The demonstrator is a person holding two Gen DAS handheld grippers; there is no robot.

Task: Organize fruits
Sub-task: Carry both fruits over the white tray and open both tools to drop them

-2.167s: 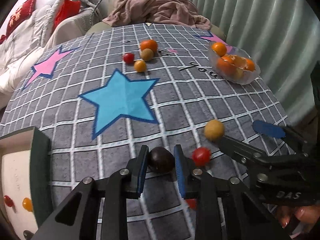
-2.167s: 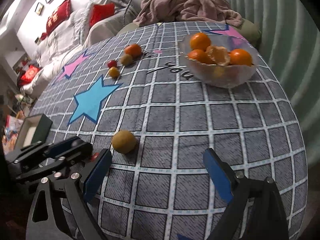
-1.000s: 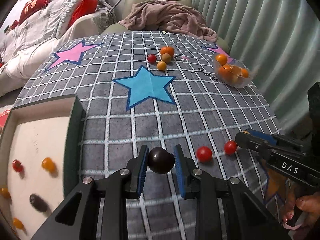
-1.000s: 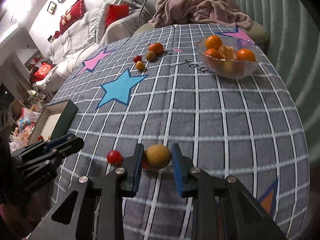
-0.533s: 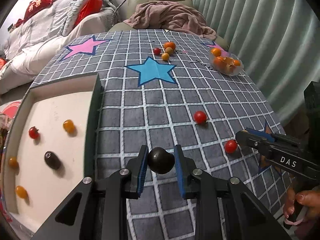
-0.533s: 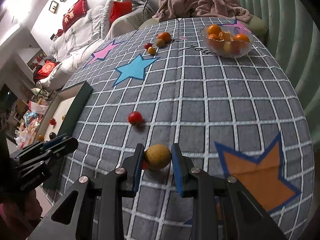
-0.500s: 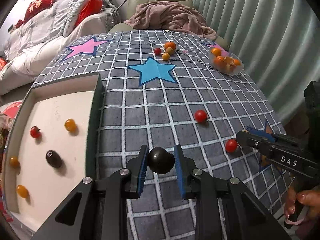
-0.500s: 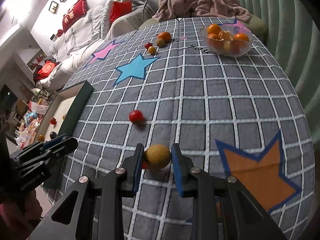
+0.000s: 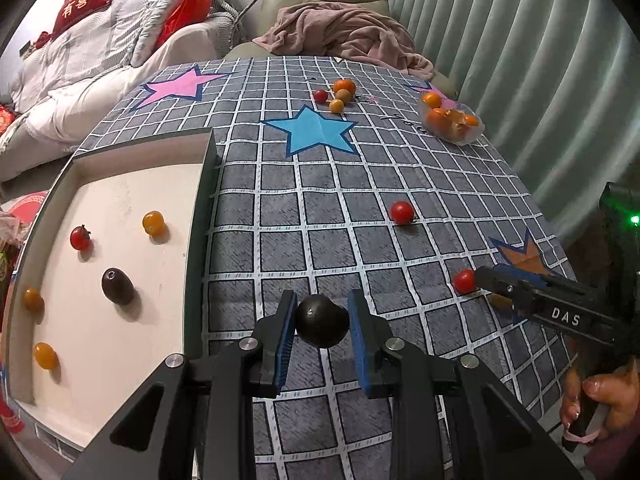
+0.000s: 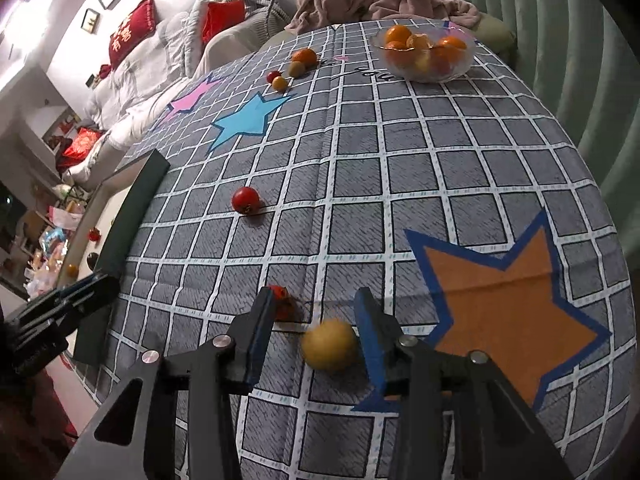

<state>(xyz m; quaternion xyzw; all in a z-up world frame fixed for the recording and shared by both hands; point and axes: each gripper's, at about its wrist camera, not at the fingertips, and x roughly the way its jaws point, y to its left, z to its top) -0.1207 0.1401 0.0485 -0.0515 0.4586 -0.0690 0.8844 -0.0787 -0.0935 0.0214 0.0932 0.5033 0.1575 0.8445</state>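
while my left tongs [image 9: 322, 322] are clamped on the dark round fruit [image 9: 322, 321], just right of the tray [image 9: 202, 216] wall and above the cloth, my right tongs [image 10: 314, 326] stand apart, and the yellow fruit [image 10: 330, 345] sits blurred between their blue pads, nearer the right one. i cannot tell whether it touches either pad or the cloth.

the risk i see is on the right: with the jaws this wide, that smooth round fruit has nothing pinching it, so i judge it could drop or roll across the tablecloth [image 10: 440, 184], which is well right of the tray. a small red tomato [image 10: 282, 304] lies just beside my left pad there, and closing carelessly could nudge or squash it. on the left, the dark fruit is glossy and ball-shaped, held only at its sides, so a jolt against the tray's raised green wall could pop it loose short of the tray.

the tray floor is pale and flat, already holding a dark oval fruit [image 9: 117, 287] and small red and orange ones. the cloth is grey, woven-looking, gridded, with printed stars. far from the tray, a clear glass bowl [image 10: 426, 58] holds oranges.
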